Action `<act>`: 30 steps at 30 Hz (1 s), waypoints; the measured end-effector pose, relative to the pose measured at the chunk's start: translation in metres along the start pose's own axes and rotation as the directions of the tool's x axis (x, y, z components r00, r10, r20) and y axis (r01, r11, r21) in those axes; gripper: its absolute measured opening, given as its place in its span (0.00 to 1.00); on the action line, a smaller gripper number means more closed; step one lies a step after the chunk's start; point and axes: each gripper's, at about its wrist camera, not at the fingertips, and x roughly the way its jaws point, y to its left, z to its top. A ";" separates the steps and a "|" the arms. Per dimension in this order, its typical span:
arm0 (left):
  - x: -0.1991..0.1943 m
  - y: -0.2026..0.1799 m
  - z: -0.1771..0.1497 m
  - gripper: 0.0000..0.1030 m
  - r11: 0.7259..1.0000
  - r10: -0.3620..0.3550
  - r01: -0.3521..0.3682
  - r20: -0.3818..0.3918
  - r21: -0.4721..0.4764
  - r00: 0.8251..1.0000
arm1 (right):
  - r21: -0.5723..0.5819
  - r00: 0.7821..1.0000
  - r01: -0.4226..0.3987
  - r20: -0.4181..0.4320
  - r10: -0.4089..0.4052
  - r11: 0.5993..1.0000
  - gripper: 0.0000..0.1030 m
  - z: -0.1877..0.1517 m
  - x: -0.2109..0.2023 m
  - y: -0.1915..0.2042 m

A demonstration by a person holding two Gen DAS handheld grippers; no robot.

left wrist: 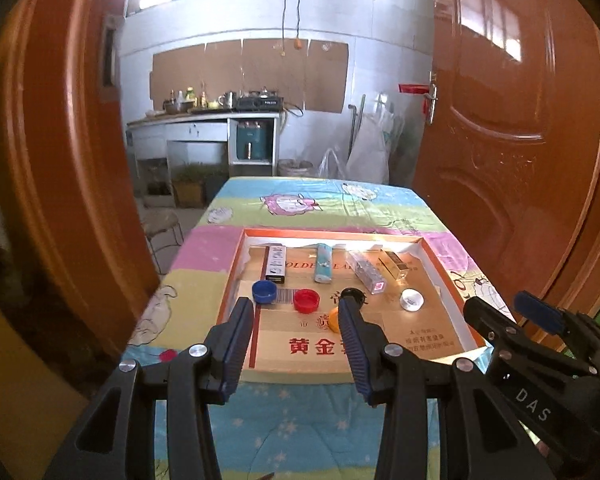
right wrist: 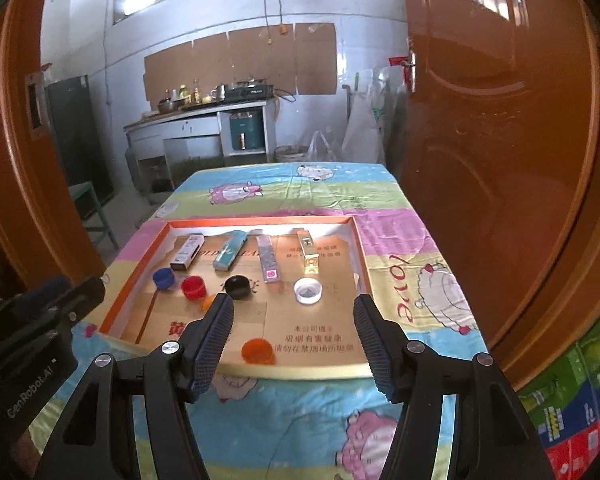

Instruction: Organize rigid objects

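A shallow orange-rimmed tray (left wrist: pixel 230 276) (right wrist: pixel 138 272) lies on the table. At its back lie several small boxes: a black-and-white one (left wrist: pixel 275 263) (right wrist: pixel 187 254), a teal one (left wrist: pixel 323 263) (right wrist: pixel 230 255), a clear one (left wrist: pixel 367 271) (right wrist: pixel 269 259), a gold one (left wrist: pixel 396 264) (right wrist: pixel 309 255). In front sit blue (left wrist: pixel 264 291) (right wrist: pixel 163 278), red (left wrist: pixel 306 300) (right wrist: pixel 193 287), black (left wrist: pixel 352 294) (right wrist: pixel 237 286), white (left wrist: pixel 412 299) (right wrist: pixel 308 290) and yellow-orange (left wrist: pixel 333 318) (right wrist: pixel 208 301) caps. An orange cap (right wrist: pixel 257 351) lies at the tray's front. My left gripper (left wrist: pixel 296 308) and right gripper (right wrist: pixel 294 306) are open and empty, above the tray's near edge.
The table wears a pastel cartoon cloth (left wrist: pixel 300 204) (right wrist: pixel 412 292). Orange doors stand at left (left wrist: pixel 60 160) and right (right wrist: pixel 500 160). A kitchen counter (left wrist: pixel 204 120) is at the back. Coloured cartons (right wrist: pixel 572 400) sit on the floor at right.
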 end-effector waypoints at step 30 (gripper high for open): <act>-0.107 -0.005 -0.046 0.43 0.999 0.009 -0.011 0.051 0.036 0.999 | -0.040 0.990 0.043 0.133 -0.038 0.998 0.63 -0.053 -0.121 0.030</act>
